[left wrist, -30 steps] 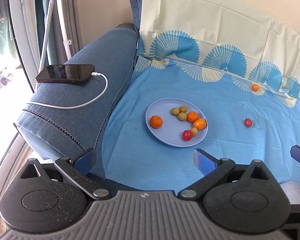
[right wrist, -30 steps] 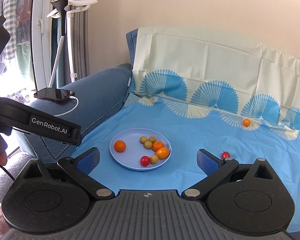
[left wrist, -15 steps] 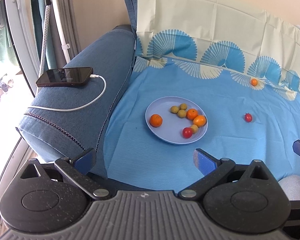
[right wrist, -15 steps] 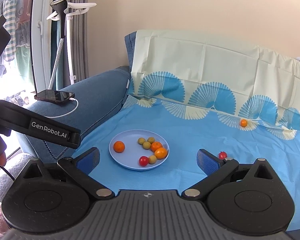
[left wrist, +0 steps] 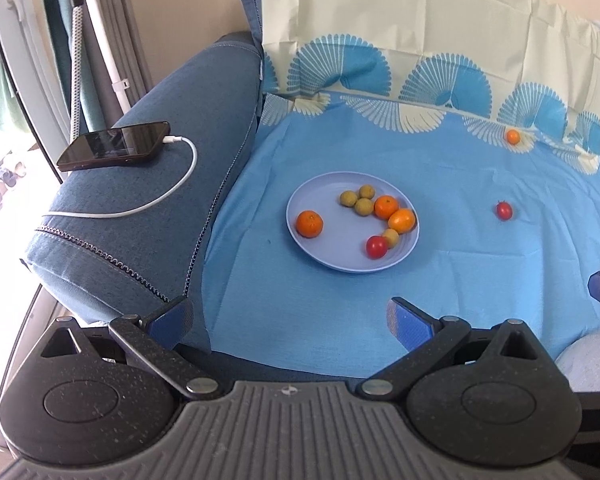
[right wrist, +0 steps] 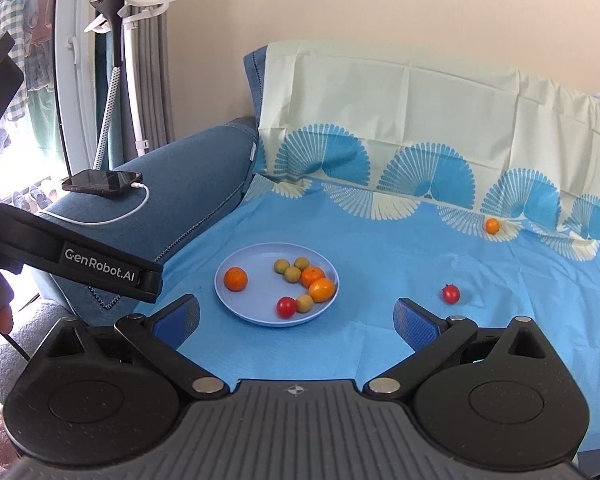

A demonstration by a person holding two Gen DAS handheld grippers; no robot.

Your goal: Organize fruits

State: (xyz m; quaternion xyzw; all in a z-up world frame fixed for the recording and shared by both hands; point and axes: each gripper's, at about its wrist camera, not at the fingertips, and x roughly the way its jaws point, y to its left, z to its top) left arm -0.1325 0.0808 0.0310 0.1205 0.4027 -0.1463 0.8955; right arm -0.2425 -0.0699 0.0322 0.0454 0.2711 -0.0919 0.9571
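A pale blue plate [left wrist: 324, 256] [right wrist: 260, 316] lies on the blue cloth on the sofa seat. It holds several fruits: orange mandarins, small green-yellow fruits and a red tomato [left wrist: 376, 247] [right wrist: 286, 307]. A loose red tomato [left wrist: 503, 210] [right wrist: 451, 293] lies on the cloth right of the plate. A loose small orange [left wrist: 513, 136] [right wrist: 492, 225] lies at the back by the backrest. My left gripper [left wrist: 290, 320] is open and empty, short of the plate. My right gripper [right wrist: 296, 318] is open and empty, also short of the plate.
A phone [left wrist: 114, 151] [right wrist: 102, 181] on a white charging cable rests on the blue armrest [left wrist: 160, 200] at left. The cloth-draped backrest [right wrist: 420, 120] rises behind. A garment steamer stand [right wrist: 120, 60] and curtains are at far left. The left gripper's body [right wrist: 80, 264] crosses the right view.
Both grippers have drawn back and risen slightly, so the plate and fruits look a little farther away. Nothing on the cloth has moved.
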